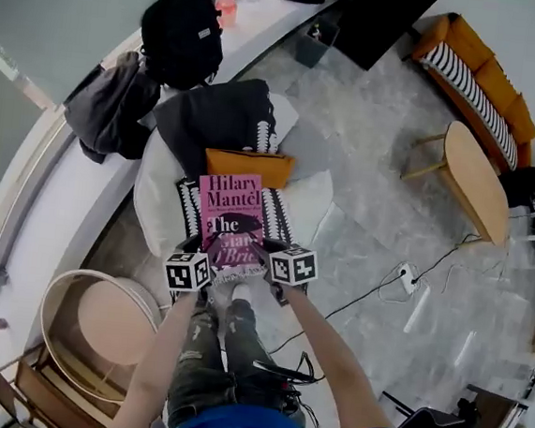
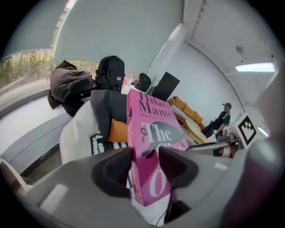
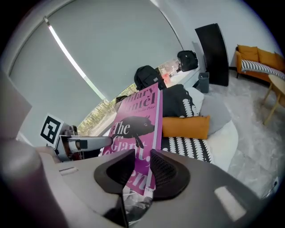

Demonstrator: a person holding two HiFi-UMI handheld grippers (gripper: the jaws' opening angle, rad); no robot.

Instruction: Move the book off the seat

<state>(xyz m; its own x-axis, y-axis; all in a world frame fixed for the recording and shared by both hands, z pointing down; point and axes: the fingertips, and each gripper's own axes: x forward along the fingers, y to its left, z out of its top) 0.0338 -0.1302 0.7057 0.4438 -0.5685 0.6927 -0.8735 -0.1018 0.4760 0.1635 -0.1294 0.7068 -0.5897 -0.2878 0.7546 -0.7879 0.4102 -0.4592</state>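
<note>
A pink paperback book (image 1: 230,222) hangs in the air above the white round seat (image 1: 162,189), cover up. My left gripper (image 1: 204,266) is shut on the book's near left corner, and my right gripper (image 1: 269,265) is shut on its near right corner. In the left gripper view the book (image 2: 151,142) stands edge-on between the dark pads. From the right gripper's camera the book (image 3: 136,133) runs up from between the jaws, with the seat (image 3: 222,133) below it.
On the seat lie an orange cushion (image 1: 249,166), a black-and-white patterned cushion (image 1: 275,213) and a dark garment (image 1: 216,114). A black backpack (image 1: 181,35) sits on the window ledge. A round wooden side table (image 1: 96,328) stands at the lower left, another wooden table (image 1: 473,176) at the right.
</note>
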